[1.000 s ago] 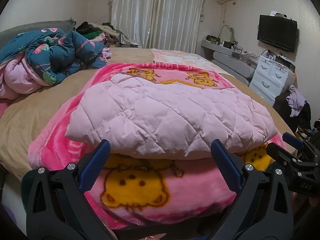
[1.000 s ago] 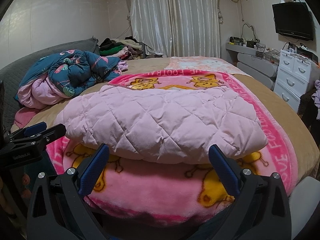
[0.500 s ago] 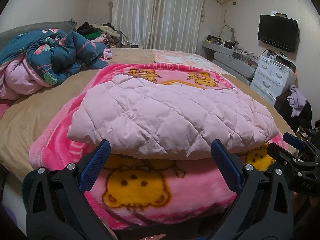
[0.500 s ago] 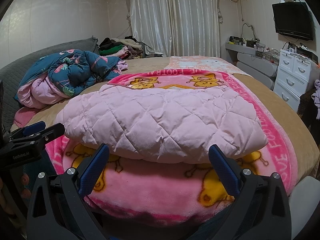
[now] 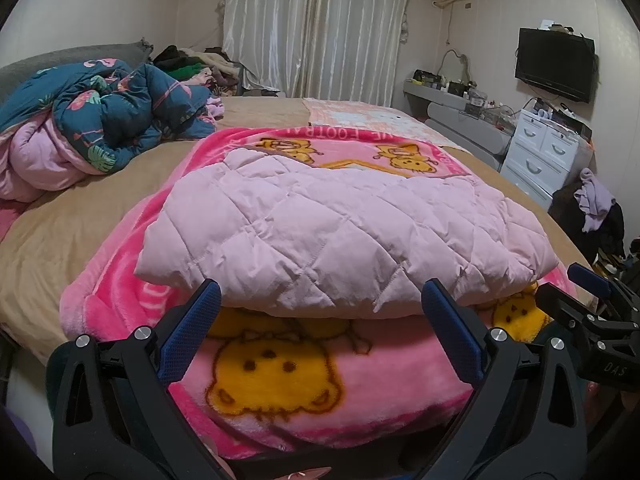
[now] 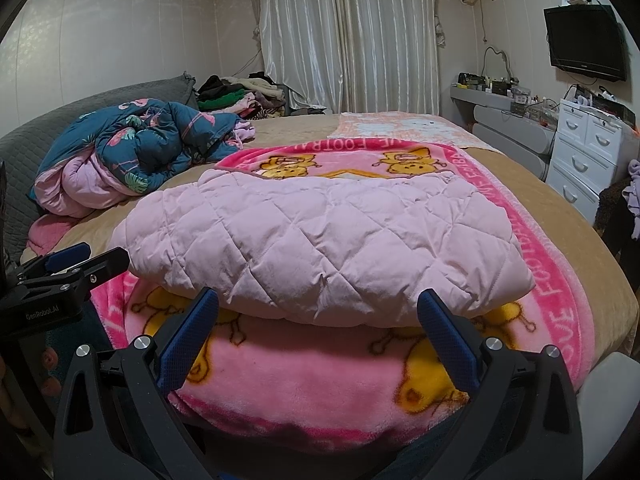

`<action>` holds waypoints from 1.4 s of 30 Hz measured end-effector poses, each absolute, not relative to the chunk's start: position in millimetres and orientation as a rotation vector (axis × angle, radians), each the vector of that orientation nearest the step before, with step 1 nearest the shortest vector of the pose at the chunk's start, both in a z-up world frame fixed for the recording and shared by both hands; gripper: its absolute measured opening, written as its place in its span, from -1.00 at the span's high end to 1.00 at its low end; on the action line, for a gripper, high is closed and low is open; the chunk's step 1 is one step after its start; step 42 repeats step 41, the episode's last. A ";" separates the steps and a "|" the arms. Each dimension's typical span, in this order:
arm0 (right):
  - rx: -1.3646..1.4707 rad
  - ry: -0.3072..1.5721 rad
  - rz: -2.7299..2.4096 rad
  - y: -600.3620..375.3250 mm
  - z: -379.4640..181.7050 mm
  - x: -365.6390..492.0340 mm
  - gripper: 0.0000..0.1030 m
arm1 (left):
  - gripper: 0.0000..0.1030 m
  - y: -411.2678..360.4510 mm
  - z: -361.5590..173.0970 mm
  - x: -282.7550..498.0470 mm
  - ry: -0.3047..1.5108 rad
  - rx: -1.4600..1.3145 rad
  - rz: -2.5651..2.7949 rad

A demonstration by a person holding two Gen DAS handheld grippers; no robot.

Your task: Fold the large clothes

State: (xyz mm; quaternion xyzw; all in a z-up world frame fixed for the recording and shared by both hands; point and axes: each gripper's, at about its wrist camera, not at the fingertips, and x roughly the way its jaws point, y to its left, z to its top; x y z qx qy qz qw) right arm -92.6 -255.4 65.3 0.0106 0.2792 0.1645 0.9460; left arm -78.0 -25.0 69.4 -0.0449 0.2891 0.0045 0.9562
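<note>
The bed [image 5: 120, 184] carried everything, giving a broad flat surface for folding. A pink cartoon blanket [image 5: 280, 380] was spread over it, likely as a working mat. On the blanket lay the pink quilted garment [image 5: 340, 236], already folded into a compact block near the foot edge, so the fold looked nearly finished. The left gripper [image 5: 320, 336] and right gripper [image 6: 318, 334] hung just short of the garment, jaws spread wide, holding nothing, probably backed off after release. Against half a second earlier, almost nothing differed: garment unmoved, both grippers shifted only slightly.
</note>
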 end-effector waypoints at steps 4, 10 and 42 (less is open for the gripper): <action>0.022 0.569 0.332 -256.9 65.6 -93.4 -0.92 | -0.82 -25.6 69.3 -78.2 0.587 -0.089 0.010; 0.021 0.567 0.333 -256.6 65.6 -93.2 -0.92 | -0.82 -25.7 69.3 -78.4 0.586 -0.087 0.011; 0.159 0.496 -0.146 -428.2 67.7 -72.0 -0.92 | -0.82 76.3 75.4 -33.8 0.591 -0.138 0.253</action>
